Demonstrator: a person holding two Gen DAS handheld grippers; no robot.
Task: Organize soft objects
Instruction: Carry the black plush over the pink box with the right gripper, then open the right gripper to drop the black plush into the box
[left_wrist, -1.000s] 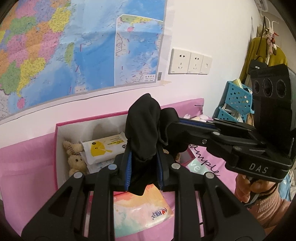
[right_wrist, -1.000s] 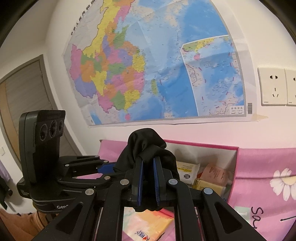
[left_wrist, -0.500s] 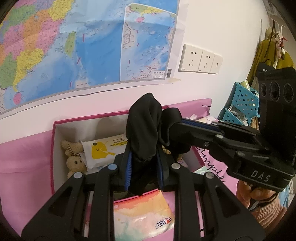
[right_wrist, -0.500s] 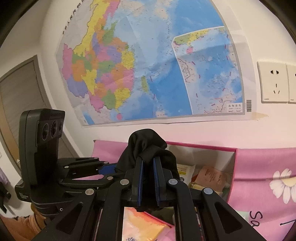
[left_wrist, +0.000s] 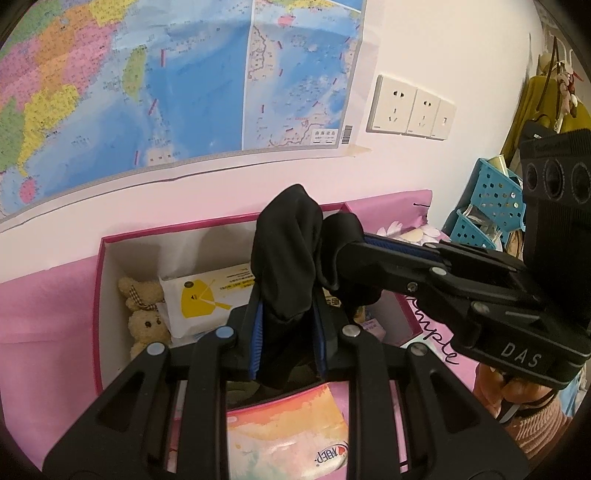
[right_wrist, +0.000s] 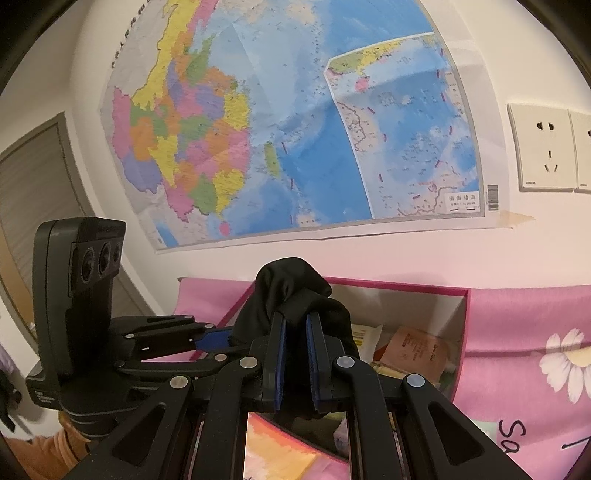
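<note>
Your left hand-held gripper (left_wrist: 288, 325) and right hand-held gripper (right_wrist: 295, 354) both pinched the black cloth (left_wrist: 288, 258) above the pink box (left_wrist: 107, 251); next, you likely needed to lower and release it inside.

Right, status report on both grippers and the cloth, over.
Left hand-held gripper and right hand-held gripper both shut on the bunched black fabric piece. Held above the open pink-rimmed cardboard box. Nothing in the way.
</note>
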